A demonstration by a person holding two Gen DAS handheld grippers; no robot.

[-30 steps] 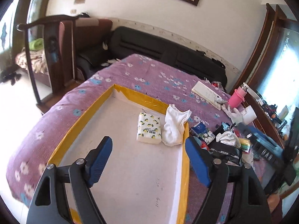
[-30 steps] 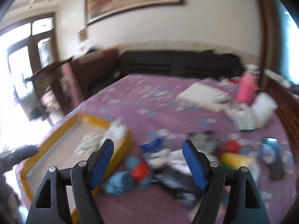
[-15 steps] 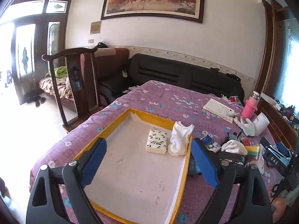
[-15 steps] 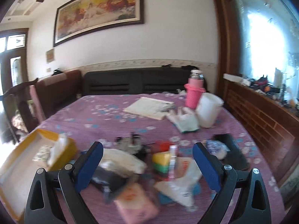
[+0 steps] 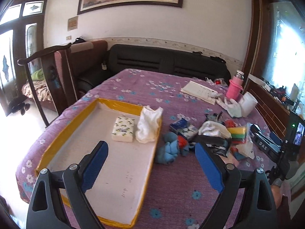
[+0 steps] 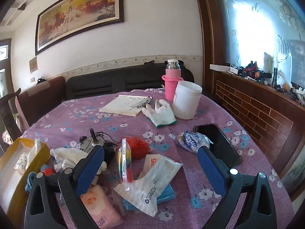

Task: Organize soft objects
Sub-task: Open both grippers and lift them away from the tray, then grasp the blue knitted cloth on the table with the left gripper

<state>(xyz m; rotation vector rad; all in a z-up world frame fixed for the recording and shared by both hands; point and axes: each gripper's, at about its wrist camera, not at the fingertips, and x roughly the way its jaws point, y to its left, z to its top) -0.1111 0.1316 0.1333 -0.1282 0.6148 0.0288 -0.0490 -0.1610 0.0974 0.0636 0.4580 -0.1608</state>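
Note:
A yellow-rimmed tray with a white floor lies on the purple flowered bed cover. In it are a lemon-print tissue pack and a white cloth draped over the right rim. My left gripper hangs open and empty above the tray's near right corner. A blue cloth lies just right of the tray. My right gripper is open and empty over the pile: a clear plastic bag, a pink tissue pack, a red pompom, bagged sponges and a white cloth.
Farther back lie a white glove, a notebook, a white jar and a pink bottle. A black phone and a blue wrapped pack sit right. A small motor is in the pile. A wooden ledge runs along the right.
Both grippers' jaws have spread wider. The left one drew back from the tray and turned right. The right one swung from the tray side to over the pile and sank a little.

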